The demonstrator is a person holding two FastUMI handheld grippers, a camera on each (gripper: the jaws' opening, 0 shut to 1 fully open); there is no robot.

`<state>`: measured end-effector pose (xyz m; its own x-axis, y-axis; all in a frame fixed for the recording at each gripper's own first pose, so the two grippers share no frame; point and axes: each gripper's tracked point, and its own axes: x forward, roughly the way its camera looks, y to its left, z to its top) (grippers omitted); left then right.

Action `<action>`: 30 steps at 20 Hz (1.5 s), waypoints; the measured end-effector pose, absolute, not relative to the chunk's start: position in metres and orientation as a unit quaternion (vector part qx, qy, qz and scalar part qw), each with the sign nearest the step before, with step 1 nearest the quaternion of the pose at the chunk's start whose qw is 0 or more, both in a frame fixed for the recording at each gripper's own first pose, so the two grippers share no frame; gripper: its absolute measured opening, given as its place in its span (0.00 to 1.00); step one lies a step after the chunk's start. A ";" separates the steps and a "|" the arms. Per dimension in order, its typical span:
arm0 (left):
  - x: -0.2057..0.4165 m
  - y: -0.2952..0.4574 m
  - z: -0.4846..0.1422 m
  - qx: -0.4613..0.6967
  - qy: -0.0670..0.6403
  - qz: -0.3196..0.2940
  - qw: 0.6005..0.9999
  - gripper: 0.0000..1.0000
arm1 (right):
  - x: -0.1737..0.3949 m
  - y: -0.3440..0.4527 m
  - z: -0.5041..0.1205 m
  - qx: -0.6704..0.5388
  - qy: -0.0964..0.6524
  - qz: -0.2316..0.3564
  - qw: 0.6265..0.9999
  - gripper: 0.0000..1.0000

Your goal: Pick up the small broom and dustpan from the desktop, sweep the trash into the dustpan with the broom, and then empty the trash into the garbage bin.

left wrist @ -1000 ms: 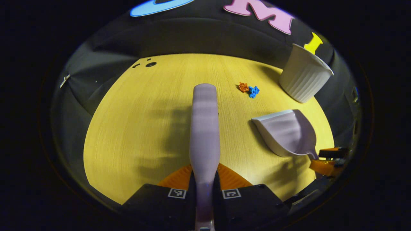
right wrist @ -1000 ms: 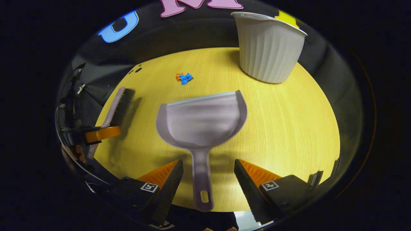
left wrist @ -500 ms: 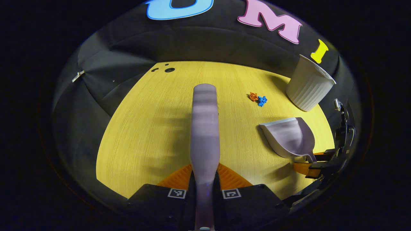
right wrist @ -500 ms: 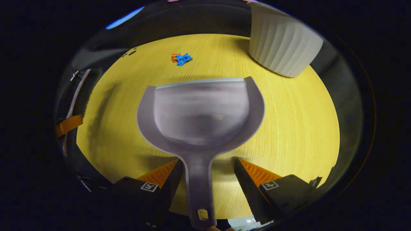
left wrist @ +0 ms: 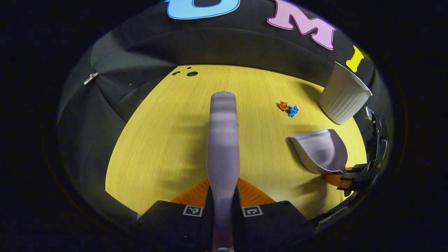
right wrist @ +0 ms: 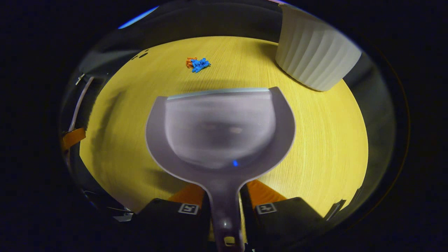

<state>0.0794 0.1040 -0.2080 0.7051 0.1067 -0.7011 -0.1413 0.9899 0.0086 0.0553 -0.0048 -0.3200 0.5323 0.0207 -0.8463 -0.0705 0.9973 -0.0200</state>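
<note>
In the left gripper view, the left gripper [left wrist: 223, 203] has its jaws pinched on the broom [left wrist: 223, 140], whose pale handle runs straight ahead over the yellow desk [left wrist: 161, 140]. Taking the bin [left wrist: 344, 93] as landmark: the trash [left wrist: 288, 109], an orange and a blue scrap touching each other, lies left of the bin, apart from it. The dustpan [left wrist: 320, 150] sits nearer than the bin, just below it, its mouth turned toward the trash. The right gripper [left wrist: 344, 178] meets the pan's handle at the rim of this view, where the blur makes its grip hard to read.

The right gripper view settles that: the right gripper [right wrist: 225, 210] has both fingers pressed on the dustpan [right wrist: 220, 129] handle. The pan looks empty. The bin [right wrist: 315, 59] stands beyond it to the right, the trash [right wrist: 197, 64] well left of the bin. The broom [right wrist: 79, 105] and left gripper [right wrist: 72, 137] show faintly at the far left edge.
</note>
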 end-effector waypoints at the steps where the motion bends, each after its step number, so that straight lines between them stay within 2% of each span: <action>1: 0.082 0.102 -0.209 -0.024 0.379 0.068 0.923 0.27 | 0.056 -0.004 -0.319 -0.026 0.482 0.034 0.875 0.47; 2: 0.085 0.101 -0.210 -0.026 0.380 0.066 0.922 0.26 | 0.055 -0.004 -0.319 -0.028 0.481 0.043 0.875 0.39; 3: 0.089 0.099 -0.210 -0.027 0.380 0.065 0.922 0.26 | 0.056 -0.004 -0.318 -0.035 0.477 0.051 0.877 0.45; 4: 0.096 0.097 -0.211 -0.025 0.381 0.061 0.922 0.26 | 0.058 -0.011 -0.317 -0.058 0.468 0.058 0.880 0.37; 6: 0.107 0.093 -0.212 -0.017 0.383 0.053 0.922 0.27 | 0.056 -0.017 -0.315 -0.071 0.461 0.070 0.882 0.36; 7: 0.114 0.093 -0.212 -0.012 0.385 0.049 0.922 0.26 | 0.054 -0.020 -0.313 -0.076 0.460 0.077 0.881 0.29; 8: 0.122 0.093 -0.212 -0.004 0.387 0.047 0.921 0.27 | 0.053 -0.023 -0.311 -0.081 0.459 0.083 0.881 0.35; 13: 0.166 0.089 -0.212 0.035 0.398 0.033 0.916 0.27 | 0.050 -0.038 -0.292 -0.086 0.444 0.101 0.886 0.35; 14: 0.177 0.087 -0.213 0.043 0.401 0.025 0.915 0.29 | 0.049 -0.040 -0.289 -0.084 0.443 0.106 0.886 0.35; 15: 0.191 0.085 -0.216 0.056 0.405 0.017 0.913 0.26 | 0.049 -0.043 -0.285 -0.084 0.442 0.110 0.886 0.35; 20: 0.256 0.068 -0.228 0.112 0.426 -0.027 0.897 0.27 | 0.049 -0.066 -0.283 -0.112 0.447 0.130 0.878 0.35; 28: 0.325 0.045 -0.232 0.292 0.409 -0.096 0.859 0.26 | 0.059 -0.074 -0.296 -0.110 0.457 0.154 0.869 0.35; 30: 0.331 0.033 -0.234 0.318 0.402 -0.124 0.849 0.30 | 0.061 -0.075 -0.300 -0.116 0.460 0.162 0.866 0.35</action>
